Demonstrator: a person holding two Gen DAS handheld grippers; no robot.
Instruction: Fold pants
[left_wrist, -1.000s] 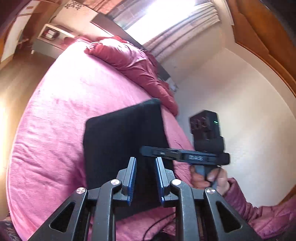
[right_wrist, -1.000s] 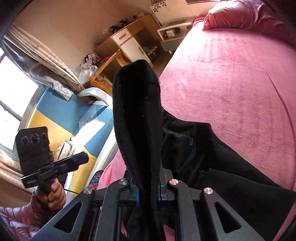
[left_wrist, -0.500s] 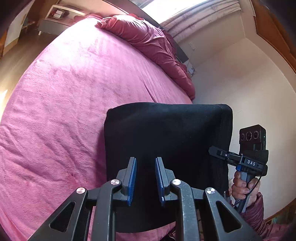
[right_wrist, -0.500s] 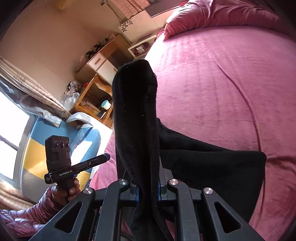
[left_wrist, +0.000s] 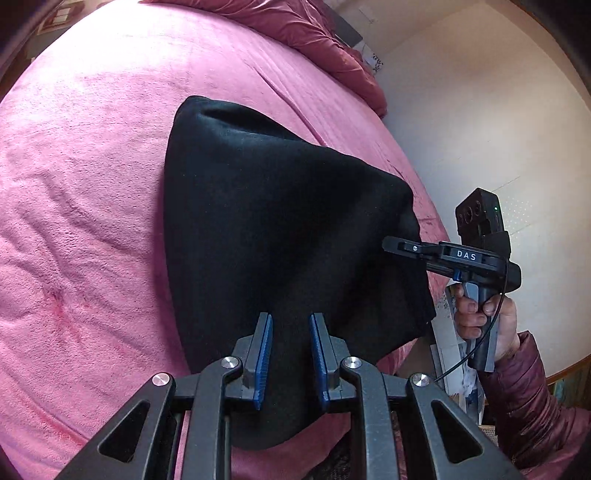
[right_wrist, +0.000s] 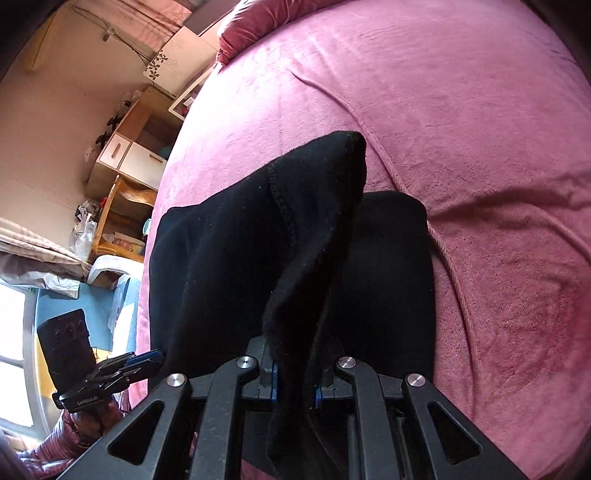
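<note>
Black pants (left_wrist: 280, 229) lie partly folded on the pink bed (left_wrist: 85, 192). My right gripper (right_wrist: 295, 369) is shut on an edge of the pants (right_wrist: 295, 258) and holds that fold over the lower layer (right_wrist: 391, 266). In the left wrist view it (left_wrist: 391, 245) grips the cloth at the right edge. My left gripper (left_wrist: 290, 332) is open, its blue pads apart just above the near part of the pants, holding nothing. It also shows in the right wrist view (right_wrist: 147, 360), beside the left edge of the pants.
A crumpled red duvet (left_wrist: 317, 33) lies at the far end of the bed. A white wall (left_wrist: 480, 110) runs along the bed's right side. Wooden shelves and drawers (right_wrist: 129, 158) and a blue-and-yellow mat (right_wrist: 92, 310) stand beyond the bed's other side.
My right gripper has carried the held fold forward and down over the rest of the pants. Both views have tilted down towards the bed. My left gripper stays open.
</note>
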